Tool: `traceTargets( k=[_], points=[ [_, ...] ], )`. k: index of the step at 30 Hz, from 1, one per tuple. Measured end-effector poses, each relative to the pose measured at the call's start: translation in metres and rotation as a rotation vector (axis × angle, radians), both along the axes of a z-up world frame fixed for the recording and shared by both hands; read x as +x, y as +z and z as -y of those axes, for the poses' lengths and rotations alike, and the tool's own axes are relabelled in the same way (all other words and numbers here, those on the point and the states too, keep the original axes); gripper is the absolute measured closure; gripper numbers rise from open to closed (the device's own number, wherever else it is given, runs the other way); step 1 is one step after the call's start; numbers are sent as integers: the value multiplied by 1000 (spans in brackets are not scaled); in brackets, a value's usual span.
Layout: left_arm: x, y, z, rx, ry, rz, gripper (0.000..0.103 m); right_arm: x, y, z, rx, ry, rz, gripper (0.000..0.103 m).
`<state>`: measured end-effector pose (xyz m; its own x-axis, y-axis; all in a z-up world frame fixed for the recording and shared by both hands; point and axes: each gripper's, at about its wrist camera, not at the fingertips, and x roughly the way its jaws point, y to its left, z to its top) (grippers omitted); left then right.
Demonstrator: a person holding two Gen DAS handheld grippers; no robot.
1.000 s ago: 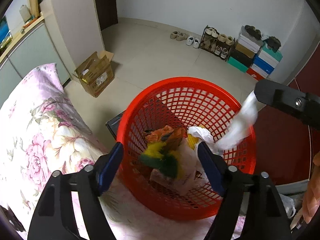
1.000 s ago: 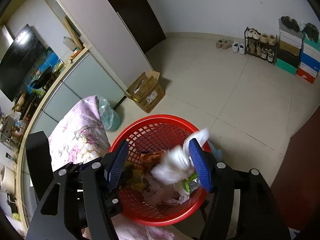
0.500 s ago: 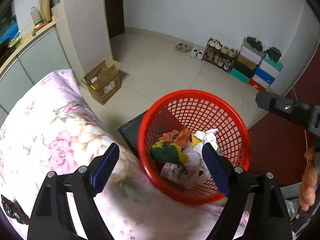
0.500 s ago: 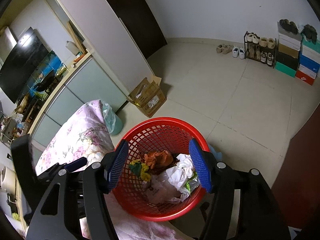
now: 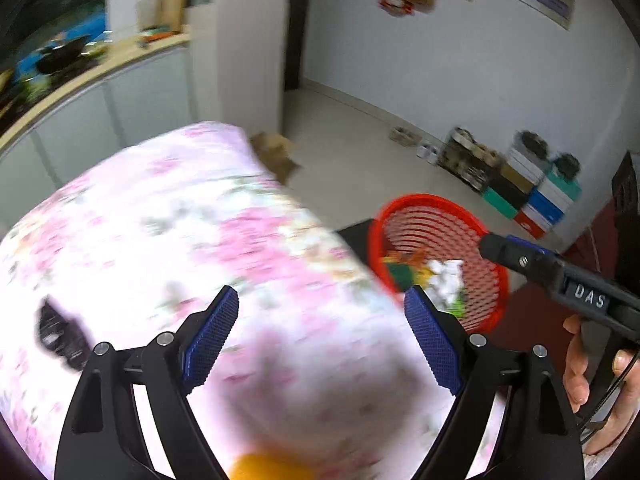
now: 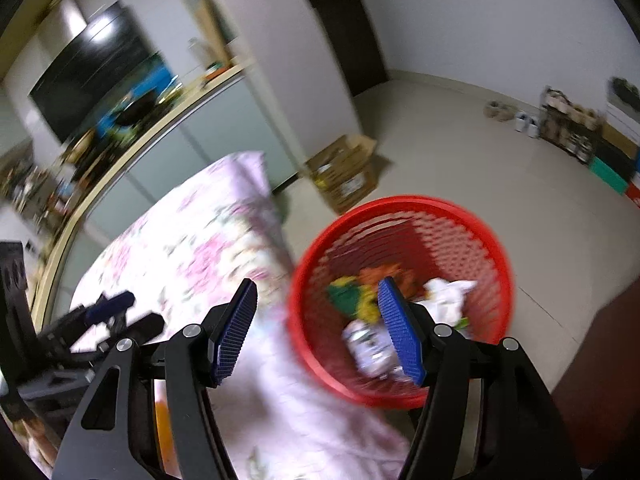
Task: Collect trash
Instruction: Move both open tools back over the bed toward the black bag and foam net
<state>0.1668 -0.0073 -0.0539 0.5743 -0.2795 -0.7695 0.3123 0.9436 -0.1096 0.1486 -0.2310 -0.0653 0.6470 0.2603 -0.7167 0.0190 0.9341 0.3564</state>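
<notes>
A red mesh basket (image 5: pixel 492 276) (image 6: pixel 472 236) stands beside the bed and holds trash: white crumpled paper (image 6: pixel 448 296), green and yellow wrappers (image 6: pixel 352 300), an orange piece. My left gripper (image 5: pixel 320 340) is open and empty over the pink floral bedspread (image 5: pixel 180 220). My right gripper (image 6: pixel 320 328) is open and empty, at the basket's near left rim. It also shows in the left wrist view (image 5: pixel 560 276). A black item (image 5: pixel 60 332) and an orange object (image 5: pixel 260 468) lie on the bed; both are blurred.
A cardboard box (image 6: pixel 344 172) sits on the tiled floor near a white wall. A shoe rack and stacked shoe boxes (image 5: pixel 520 184) line the far wall. A long cabinet (image 6: pixel 160 144) with a TV runs along the left.
The white paper left my right gripper and now lies in the basket. Both grippers pulled back and swung left, from over the basket toward the bed.
</notes>
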Motion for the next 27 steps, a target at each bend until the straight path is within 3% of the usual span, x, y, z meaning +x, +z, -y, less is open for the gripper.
traceTargets(
  k=[5, 15, 20, 27],
  points=[
    [-23, -4, -56, 46, 127, 2, 21, -3, -1, -41, -11, 85, -1, 40],
    [-59, -32, -167, 22, 364, -53, 21, -15, -3, -110, -49, 228, -11, 37],
    [-43, -35, -205, -77, 435, -71, 21, -15, -5, -125, -64, 253, -20, 36],
    [5, -51, -208, -108, 442, -108, 21, -11, -11, -127, -87, 250, -42, 36]
  ],
)
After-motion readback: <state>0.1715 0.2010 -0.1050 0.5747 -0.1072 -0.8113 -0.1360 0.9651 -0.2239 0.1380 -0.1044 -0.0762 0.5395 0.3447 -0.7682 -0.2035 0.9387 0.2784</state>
